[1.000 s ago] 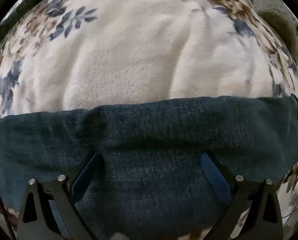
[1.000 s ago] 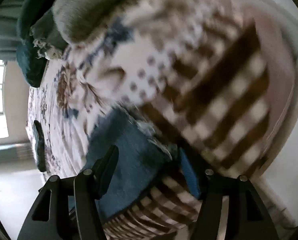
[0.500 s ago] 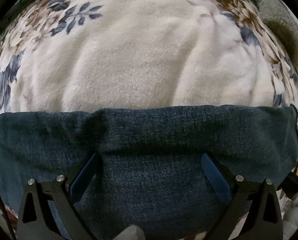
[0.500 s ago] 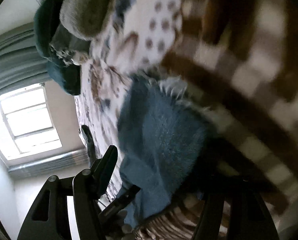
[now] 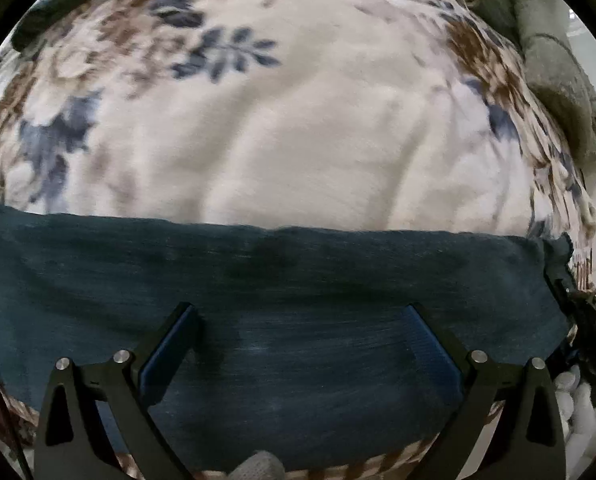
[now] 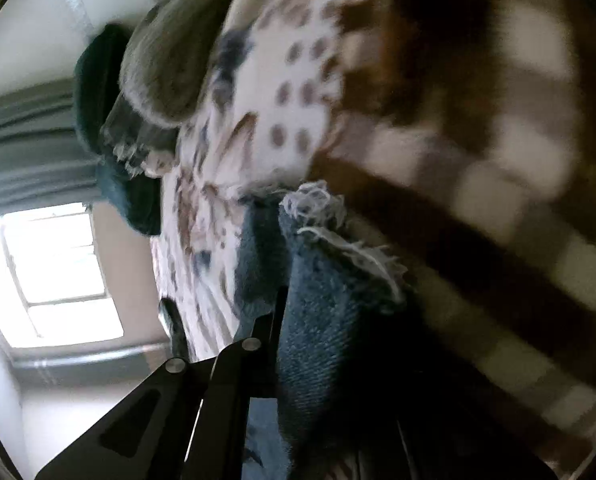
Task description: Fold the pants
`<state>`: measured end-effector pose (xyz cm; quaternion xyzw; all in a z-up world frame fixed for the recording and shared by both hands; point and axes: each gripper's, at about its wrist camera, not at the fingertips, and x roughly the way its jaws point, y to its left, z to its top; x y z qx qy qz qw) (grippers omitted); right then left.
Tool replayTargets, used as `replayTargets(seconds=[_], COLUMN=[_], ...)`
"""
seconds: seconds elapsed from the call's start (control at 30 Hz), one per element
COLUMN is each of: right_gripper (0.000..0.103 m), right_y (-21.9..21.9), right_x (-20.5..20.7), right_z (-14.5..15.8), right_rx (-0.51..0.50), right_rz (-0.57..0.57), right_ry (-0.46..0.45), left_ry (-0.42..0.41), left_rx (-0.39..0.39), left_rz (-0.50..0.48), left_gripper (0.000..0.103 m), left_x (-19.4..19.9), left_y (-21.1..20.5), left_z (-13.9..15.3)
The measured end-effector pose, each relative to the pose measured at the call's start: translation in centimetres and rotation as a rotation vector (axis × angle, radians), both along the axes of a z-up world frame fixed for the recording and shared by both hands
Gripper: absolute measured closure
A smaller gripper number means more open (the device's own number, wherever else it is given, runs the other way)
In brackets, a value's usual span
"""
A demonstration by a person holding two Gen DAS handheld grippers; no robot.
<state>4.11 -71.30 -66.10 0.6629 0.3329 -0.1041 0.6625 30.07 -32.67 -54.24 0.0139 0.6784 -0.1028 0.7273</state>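
Dark blue jeans point(image 5: 298, 312) lie flat across the floral blanket point(image 5: 298, 120) in the left wrist view. My left gripper point(image 5: 302, 320) hovers over them, jaws wide open, nothing between the blue pads. In the right wrist view the frayed hem end of the jeans point(image 6: 330, 304) sits between my right gripper's fingers point(image 6: 273, 320), which have closed in on the denim. The right finger is hidden behind the cloth. The right gripper also shows at the jeans' right end in the left wrist view point(image 5: 590, 328).
A brown and cream checked cloth point(image 6: 478, 200) hangs over the bed's side. A grey-green folded blanket point(image 5: 558, 92) and a dark teal pillow point(image 6: 93, 88) lie at the bed's far end. A bright window point(image 6: 57, 272) shows in the right wrist view.
My right gripper has rolled over, moved in on the frayed jeans end and closed from open. The left gripper stays open and has drawn back slightly over the jeans.
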Motion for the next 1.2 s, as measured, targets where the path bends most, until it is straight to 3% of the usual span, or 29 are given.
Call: replayTargets(seconds=[0.1,0.27,0.47,0.63,0.77,0.83,0.93,1.2], right_gripper=[0.093,0.097,0.097,0.097,0.097,0.097,0.097,0.097], right_y=[-0.2,0.5,4.1,12.5,23.0,28.6,37.9,59.4], right_x=[0.6,0.8,1.4,5.2,8.5,10.1,11.9,13.7], right_z=[-0.7,1.0,9.3,18.1,22.0,22.4,20.8,11.1], right_rx=[0.050,-0.006,-0.209,-0.428,-0.560,-0.621,-0.704,-0.893], right_rz=[0.017,-0.020,-0.006,0.154,0.311,0.387,0.512,0.877], right_ry=[0.001,0.009,-0.016,-0.046,-0.052,-0.042,-0.016,0.102], left_ry=[-0.009,0.004,-0.006,0.009,0.013,0.006,-0.014,-0.039], left_rx=[-0.005,0.009,0.029,0.014,0.023,0.036,0.061,0.113], left_rz=[0.028,0.058,0.072,0.123,0.162,0.170,0.195,0.332], left_gripper=[0.000,0.000,0.000,0.000,0.000,0.000,0.000,0.000], left_x=[0.4,0.7,0.7,0.1,-1.6,-1.8,-2.7,-3.0], left_y=[1.8,5.3,11.3,17.7,23.8,26.5,31.9,43.8], left_z=[0.7,1.1,2.7,4.4,6.7,7.5,8.9,8.5])
